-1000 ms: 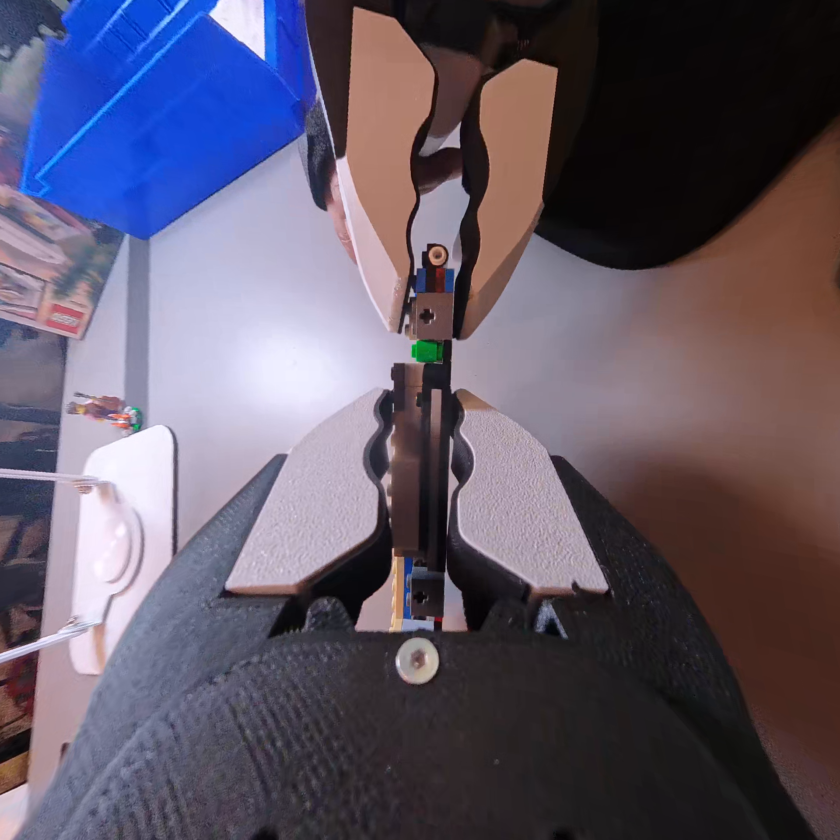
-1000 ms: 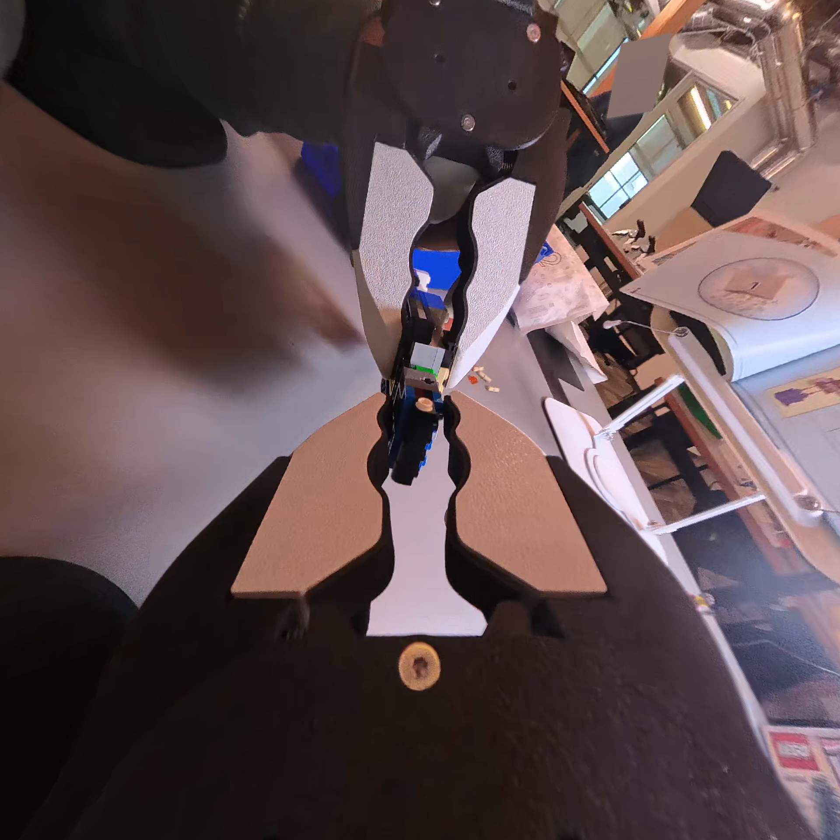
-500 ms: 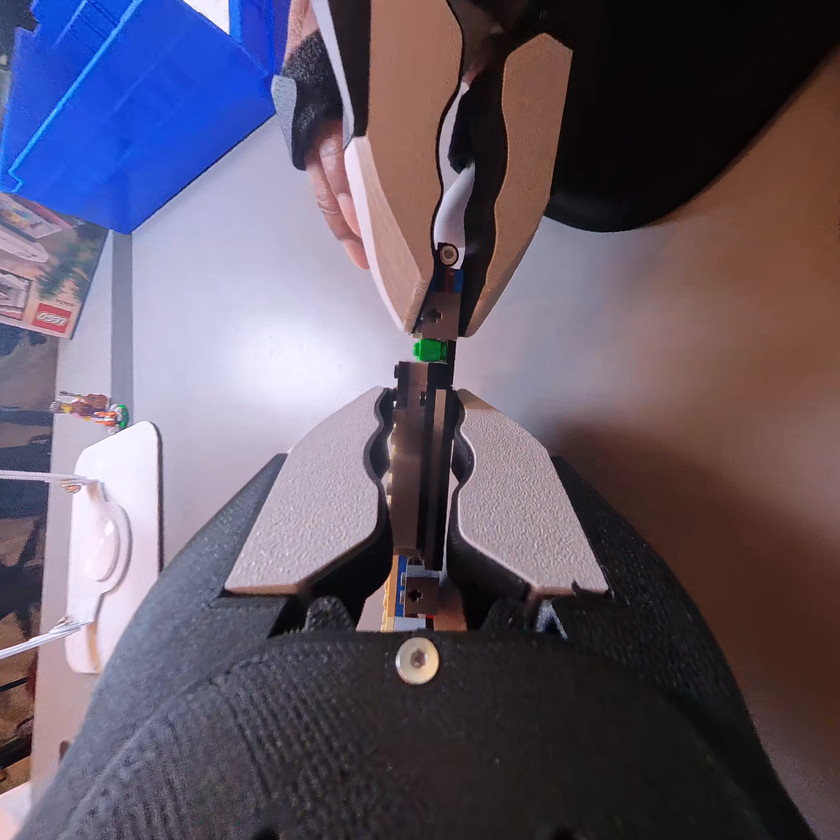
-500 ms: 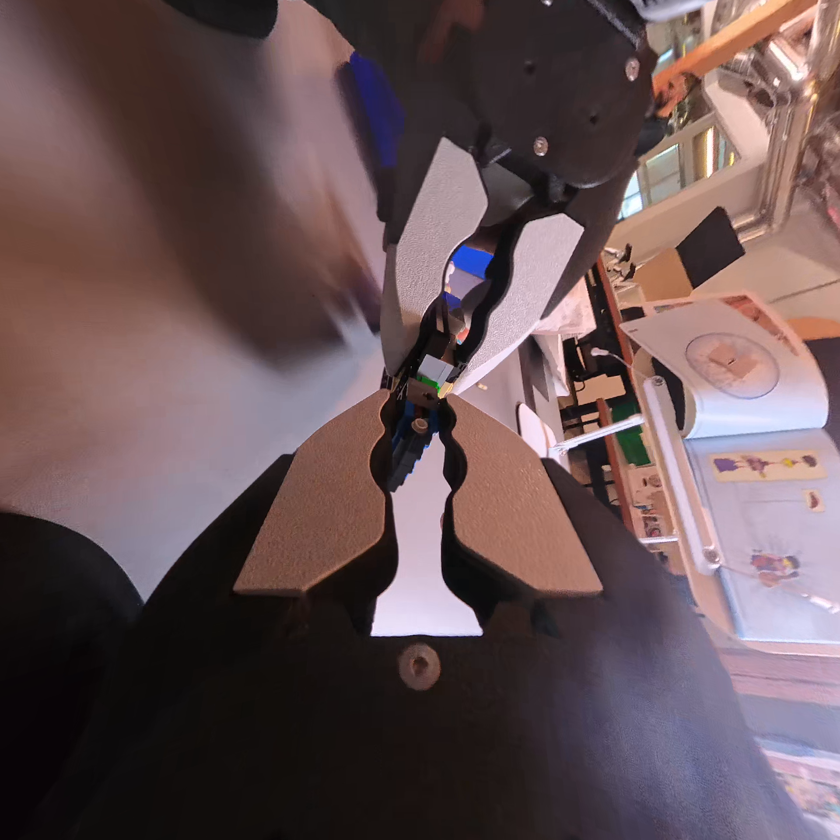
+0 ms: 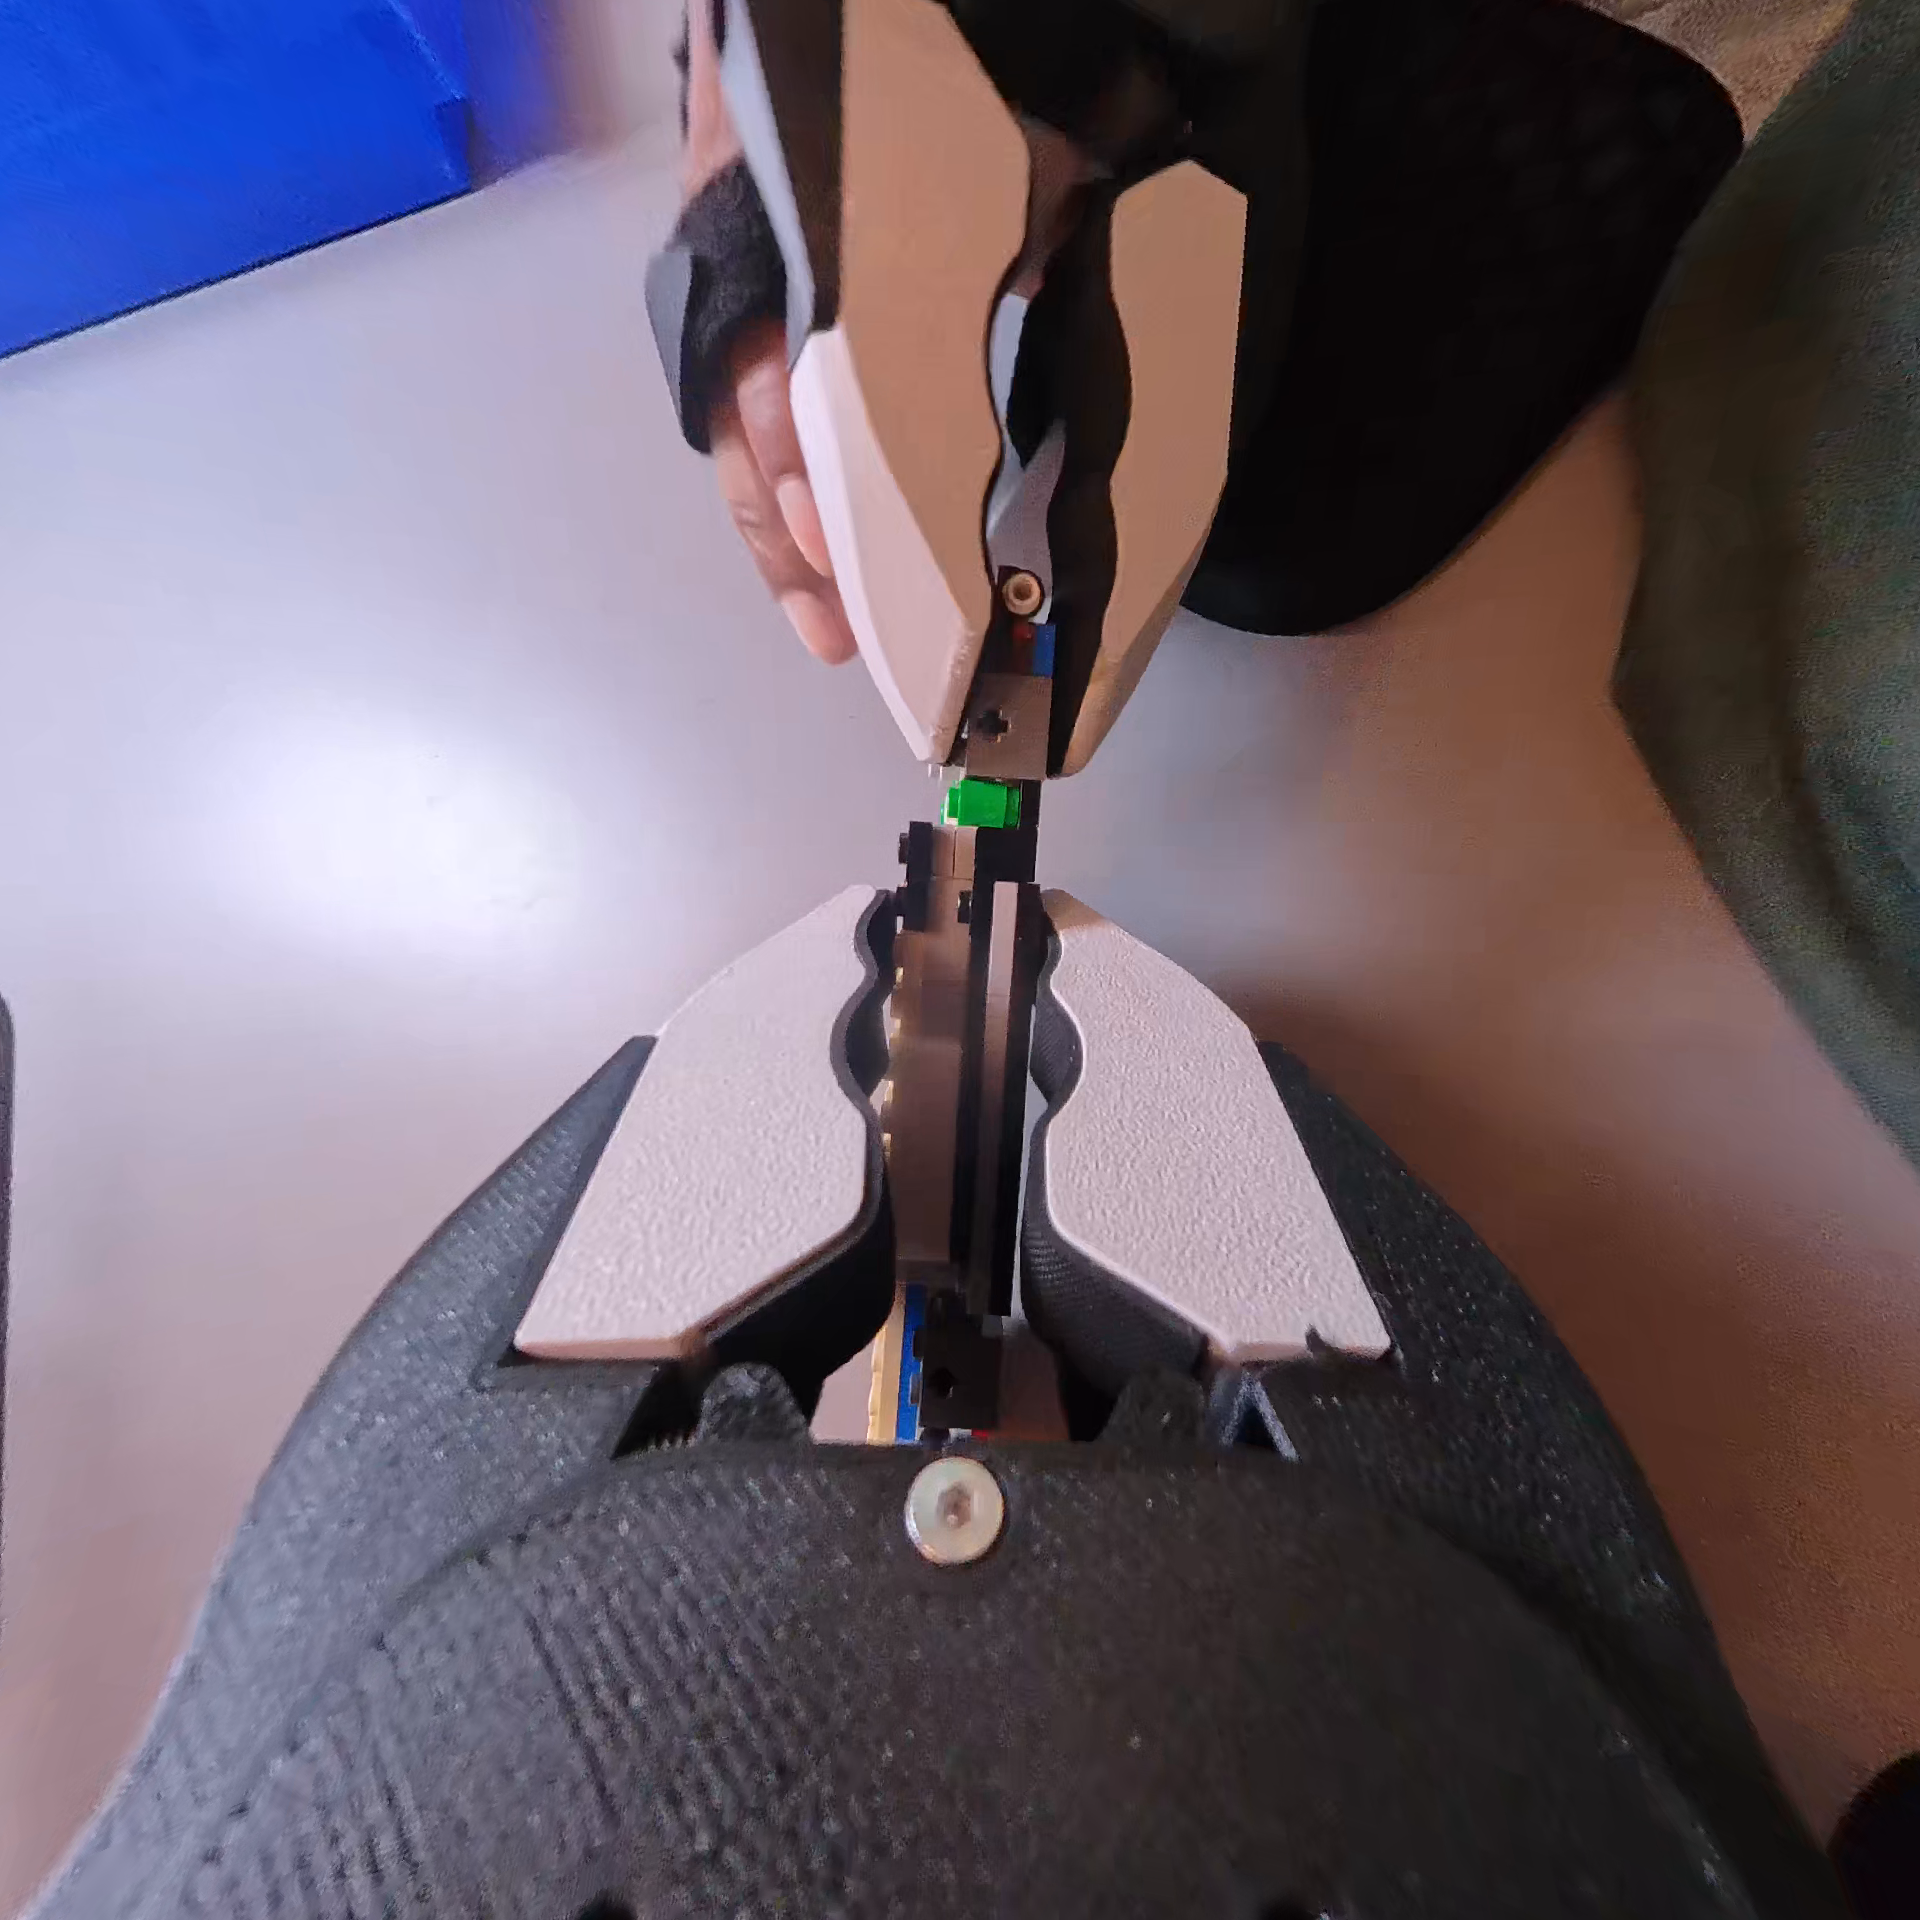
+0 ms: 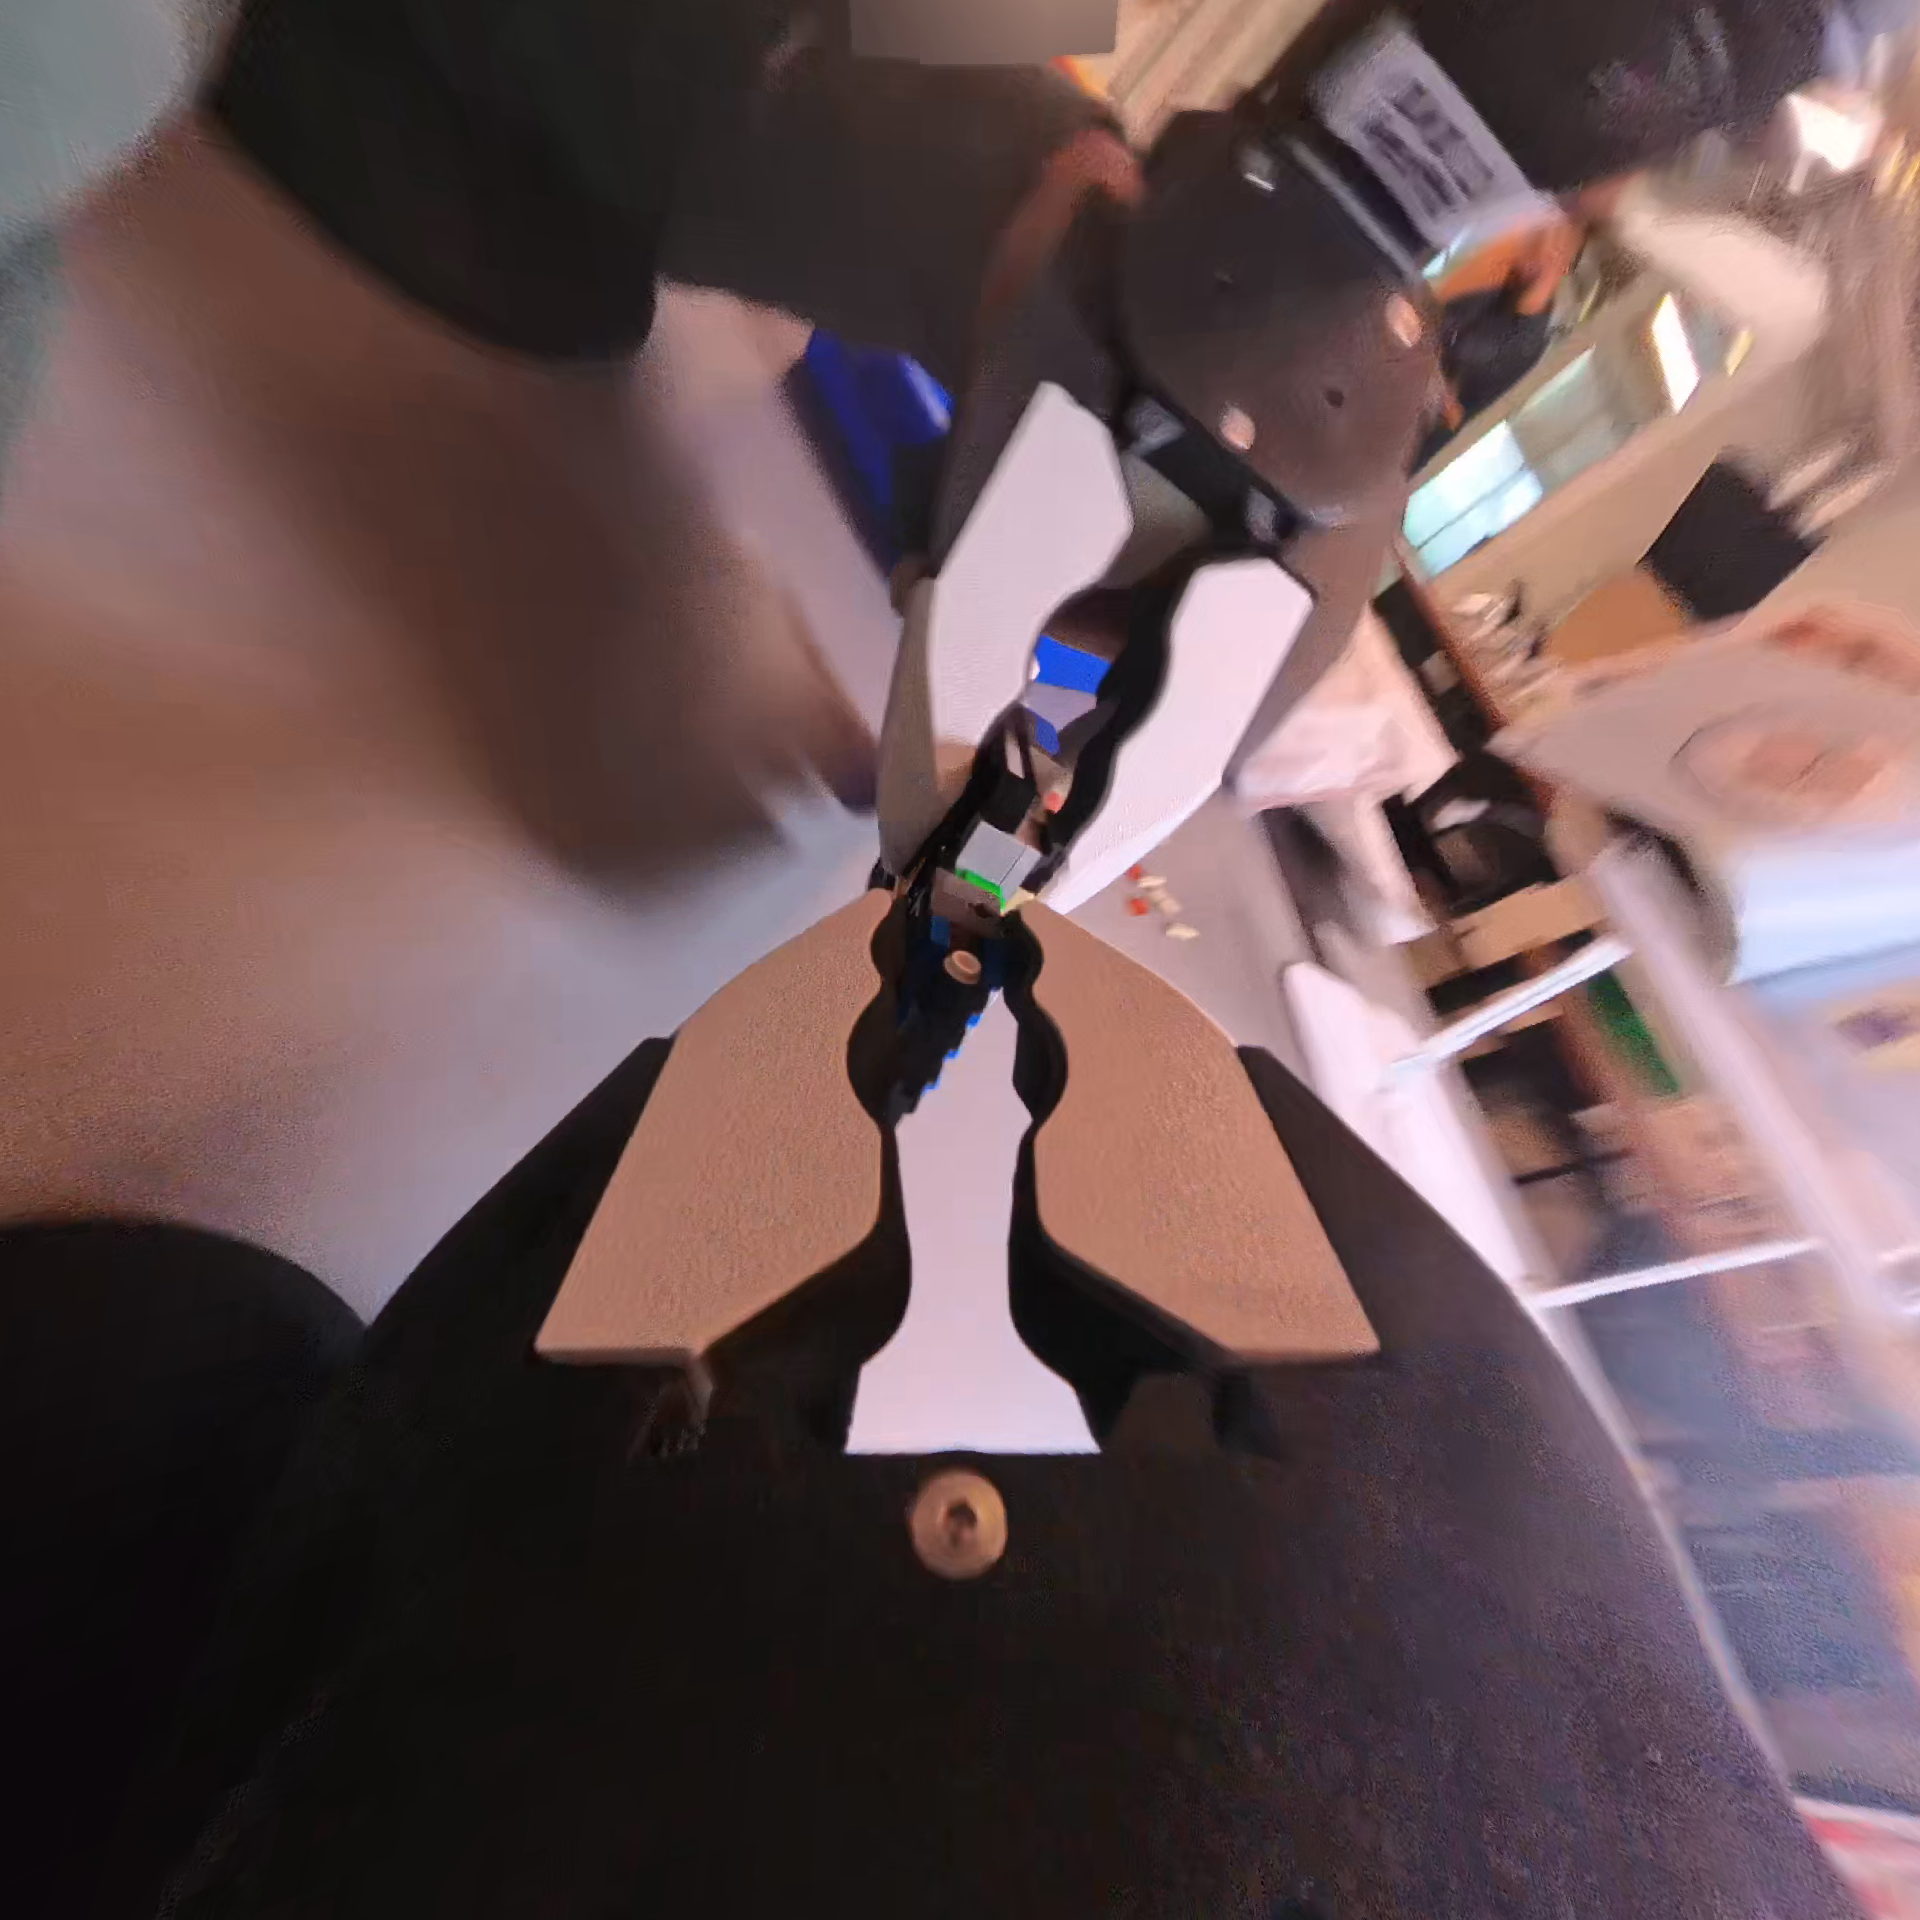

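In the left wrist view my left gripper [image 5: 961, 920] is shut on a long grey and black brick assembly [image 5: 951, 1091] that runs back between its fingers. A small green brick [image 5: 982, 805] sits at the assembly's far end. Just beyond it, my right gripper [image 5: 1013, 753] comes in from the top and is shut on a grey brick with a cross hole [image 5: 1008, 717]. In the blurred right wrist view my right gripper [image 6: 956, 925] grips the blue and black end of the bricks [image 6: 940, 997]. The left gripper [image 6: 977, 868] faces it tip to tip.
A grey table [image 5: 364, 727] lies below. A blue bin [image 5: 208, 156] stands at the far left. A person's hand [image 5: 790, 499] holds the right gripper, with a dark sleeve [image 5: 1455, 312] behind. A few small loose bricks [image 6: 1153, 904] and a white stand [image 6: 1340, 1039] lie on the table. The grippers are tip to tip, or close to it.
The right gripper's fingers closed a little tighter on the far end of the bricks. Both grippers turned together with the assembly; the white stand left the left wrist view.
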Tool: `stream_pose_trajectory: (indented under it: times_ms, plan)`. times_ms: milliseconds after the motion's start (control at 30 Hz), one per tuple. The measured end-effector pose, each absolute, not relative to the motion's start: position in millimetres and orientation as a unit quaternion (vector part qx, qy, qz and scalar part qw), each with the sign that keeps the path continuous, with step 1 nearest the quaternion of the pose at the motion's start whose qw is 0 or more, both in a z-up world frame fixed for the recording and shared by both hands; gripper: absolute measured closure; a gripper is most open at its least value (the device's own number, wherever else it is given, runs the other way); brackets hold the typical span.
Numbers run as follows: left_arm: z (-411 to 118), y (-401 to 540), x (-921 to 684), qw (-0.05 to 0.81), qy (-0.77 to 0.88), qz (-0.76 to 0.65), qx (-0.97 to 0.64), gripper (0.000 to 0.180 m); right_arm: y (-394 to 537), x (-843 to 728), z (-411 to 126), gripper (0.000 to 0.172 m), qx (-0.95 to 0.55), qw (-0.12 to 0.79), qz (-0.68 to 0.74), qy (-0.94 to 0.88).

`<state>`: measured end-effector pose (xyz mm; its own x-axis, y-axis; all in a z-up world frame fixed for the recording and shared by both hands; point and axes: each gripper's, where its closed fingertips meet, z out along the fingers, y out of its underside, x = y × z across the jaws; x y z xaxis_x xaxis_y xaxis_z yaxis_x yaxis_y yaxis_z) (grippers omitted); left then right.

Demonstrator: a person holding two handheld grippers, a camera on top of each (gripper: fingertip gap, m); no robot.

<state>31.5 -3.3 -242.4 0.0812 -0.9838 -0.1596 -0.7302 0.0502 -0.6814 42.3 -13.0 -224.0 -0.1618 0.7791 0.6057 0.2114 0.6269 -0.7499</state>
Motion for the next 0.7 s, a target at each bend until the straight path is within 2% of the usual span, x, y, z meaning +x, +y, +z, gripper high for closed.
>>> stream_pose_trajectory:
  times_ms: [100,233,500,567,633,700]
  plan:
    - [-241.0,2.3,29.9,0.320,0.634,-0.208,-0.672,0.156,-4.7,39.7,-220.5,0.155,-0.445,0.473,0.402,-0.646]
    - [-242.9,6.9,28.8,0.313,0.625,-0.212,-0.683,0.151,2.2,36.6,-218.7,0.155,-0.509,0.399,0.486,-0.588]
    - [-243.1,10.1,26.7,0.261,0.586,-0.272,-0.717,0.153,10.8,38.0,-216.4,0.155,-0.567,0.313,0.553,-0.524]
    - [-241.2,12.0,24.0,0.259,0.572,-0.292,-0.721,0.154,16.0,44.5,-217.1,0.146,-0.570,0.314,0.539,-0.534]
    - [-237.4,11.4,23.2,0.258,0.559,-0.316,-0.722,0.154,17.3,48.4,-222.3,0.146,-0.569,0.329,0.500,-0.564]
    - [-237.4,11.7,22.7,0.257,0.558,-0.320,-0.722,0.154,15.2,47.3,-221.8,0.154,-0.559,0.347,0.483,-0.577]
